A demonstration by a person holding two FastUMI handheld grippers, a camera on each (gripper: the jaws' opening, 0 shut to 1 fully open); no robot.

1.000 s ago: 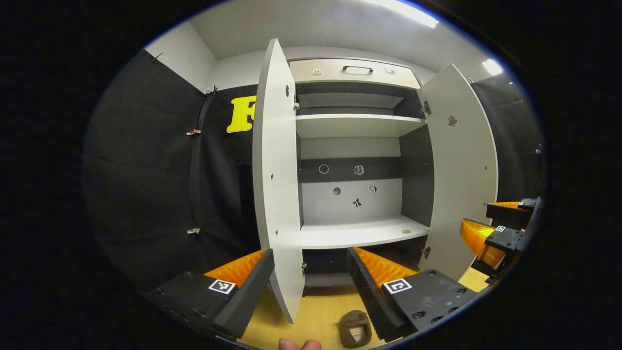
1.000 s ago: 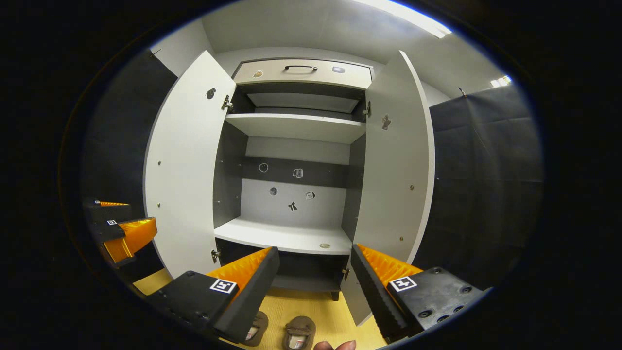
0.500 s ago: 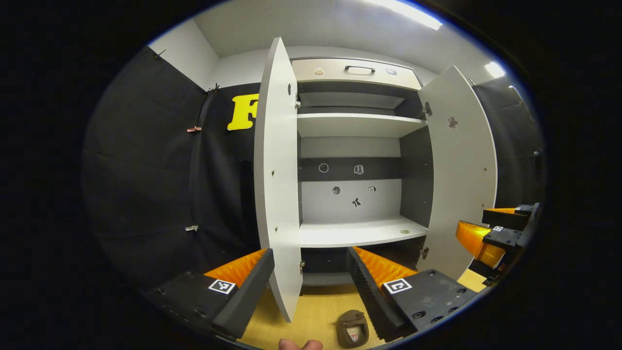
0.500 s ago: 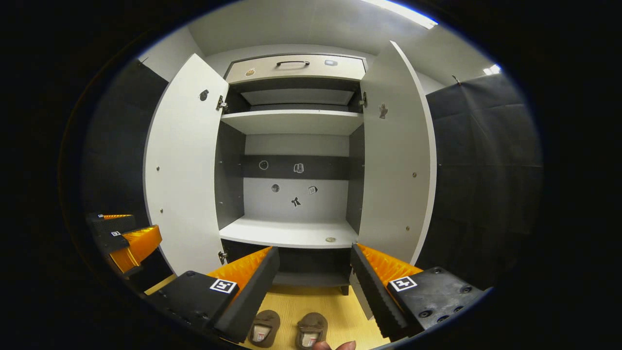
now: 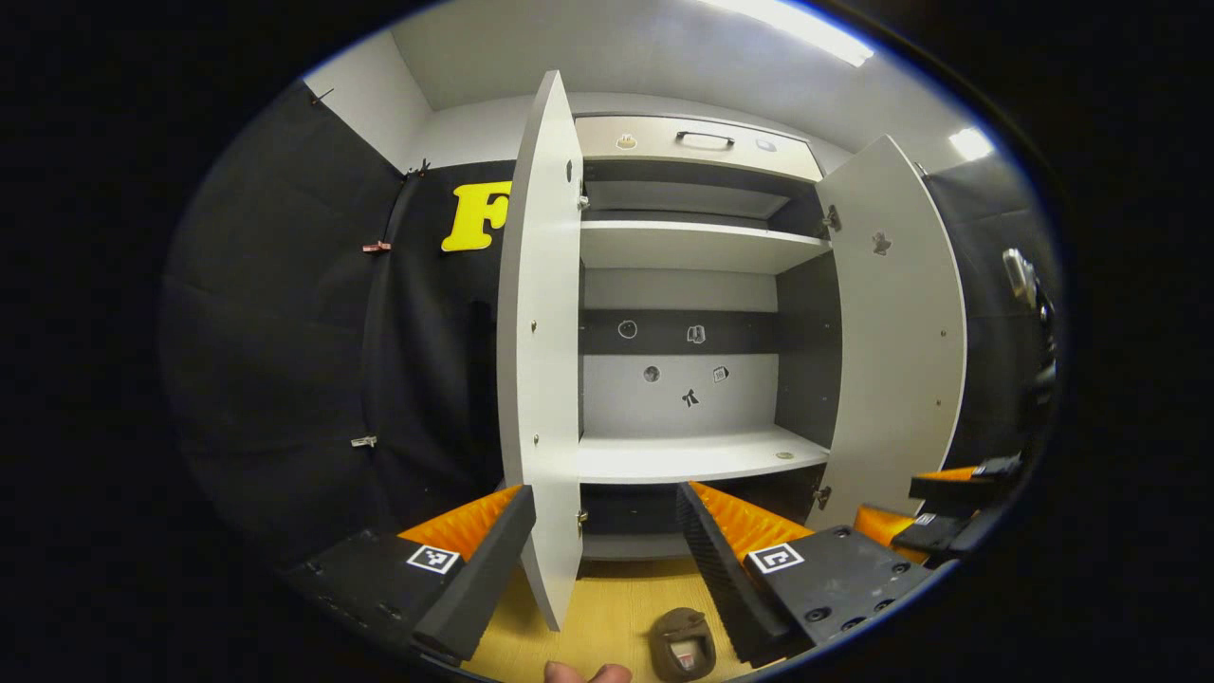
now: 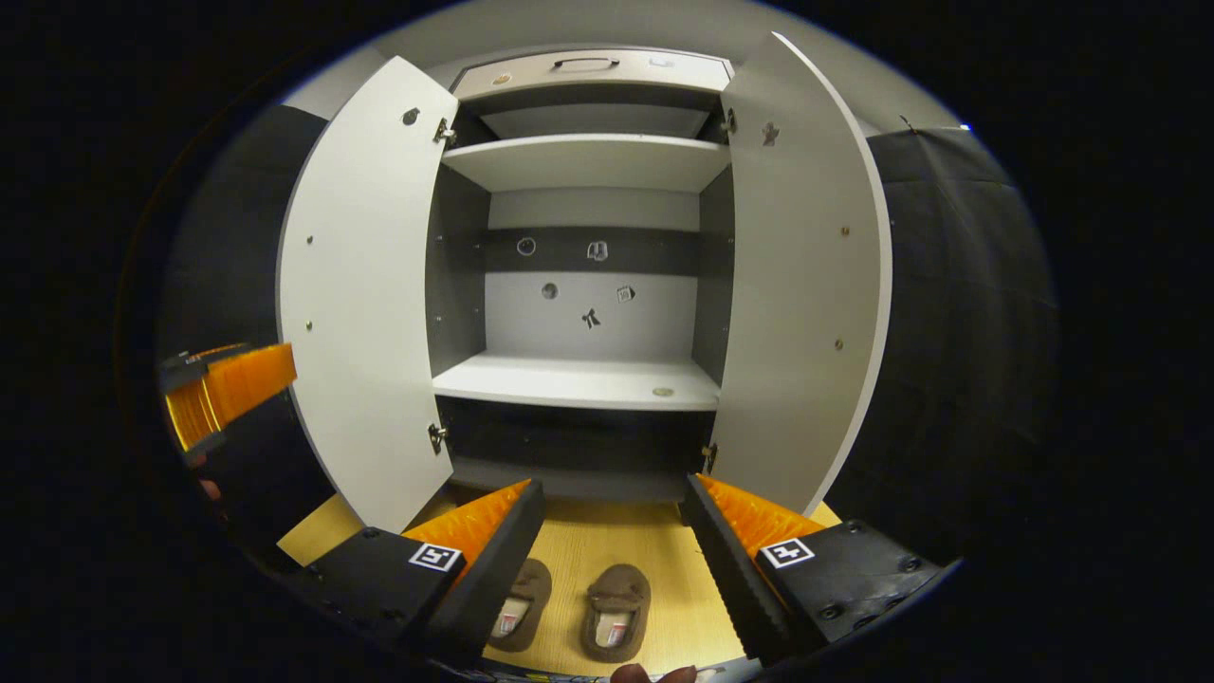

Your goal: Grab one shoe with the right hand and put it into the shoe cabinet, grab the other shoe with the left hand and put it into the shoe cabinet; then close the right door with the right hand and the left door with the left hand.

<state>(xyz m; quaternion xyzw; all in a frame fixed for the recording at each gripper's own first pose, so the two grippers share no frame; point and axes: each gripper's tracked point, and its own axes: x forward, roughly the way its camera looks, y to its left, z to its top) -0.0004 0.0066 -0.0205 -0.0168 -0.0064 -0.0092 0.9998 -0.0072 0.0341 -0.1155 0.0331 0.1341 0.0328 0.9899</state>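
The pair of brown plush slippers sits side by side on the light wooden floor, just before the white two-door shoe cabinet, both doors open. The right gripper hangs above them, jaws spread and empty; the left gripper is likewise spread. The right one should straddle one slipper's upper squarely before pinching

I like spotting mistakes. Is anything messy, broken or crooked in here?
Nothing looks broken or spilled. The cabinet stands with both doors swung open and its shelves bare. Two slippers sit neatly side by side on the floor in front of it. The right gripper is open above them, holding nothing.
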